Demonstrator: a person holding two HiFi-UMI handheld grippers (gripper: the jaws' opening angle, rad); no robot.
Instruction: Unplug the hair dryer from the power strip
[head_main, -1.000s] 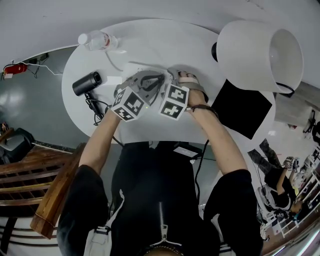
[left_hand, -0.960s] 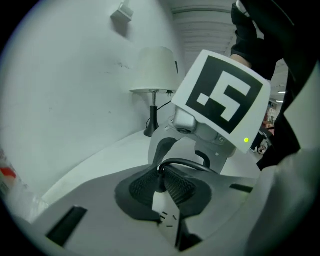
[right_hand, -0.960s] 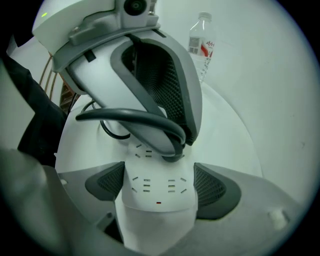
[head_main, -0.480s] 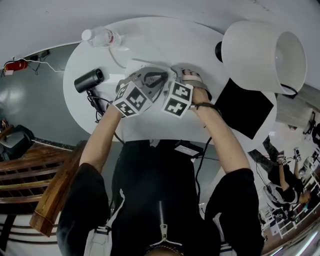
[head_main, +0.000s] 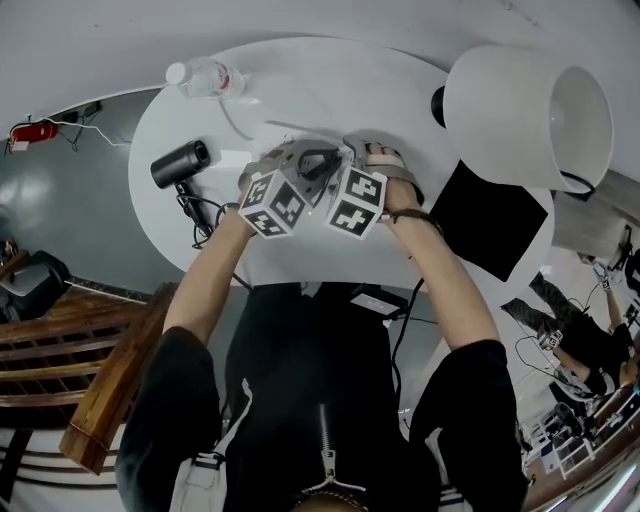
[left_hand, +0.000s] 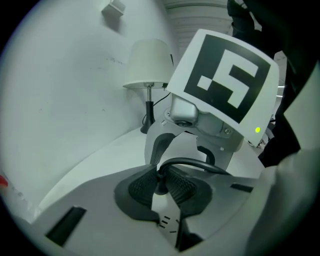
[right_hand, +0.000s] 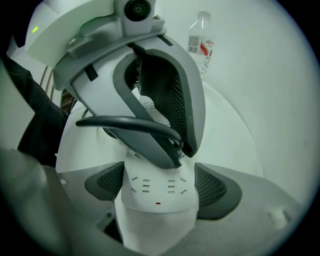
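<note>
One hair dryer (head_main: 180, 163) lies far left on the white table (head_main: 330, 90), a bottle (head_main: 203, 78) beyond it, both well apart from the grippers. Its black cord (head_main: 196, 212) bunches at the table's near edge.

Left gripper (left_hand: 161, 173), mid-table: jaws nearly together, pinching the black plug (left_hand: 159, 186). They have just been easing open a little, plug between the pads. The plug stands on the white power strip (right_hand: 157, 202); seated or lifted, cannot tell.

Right gripper (right_hand: 160, 185), just beside the left: pointed steeply down, pads pressed on the strip's two long sides.

Far right: lamp (head_main: 525, 110) with white shade, black mat (head_main: 485, 215) next to it.
</note>
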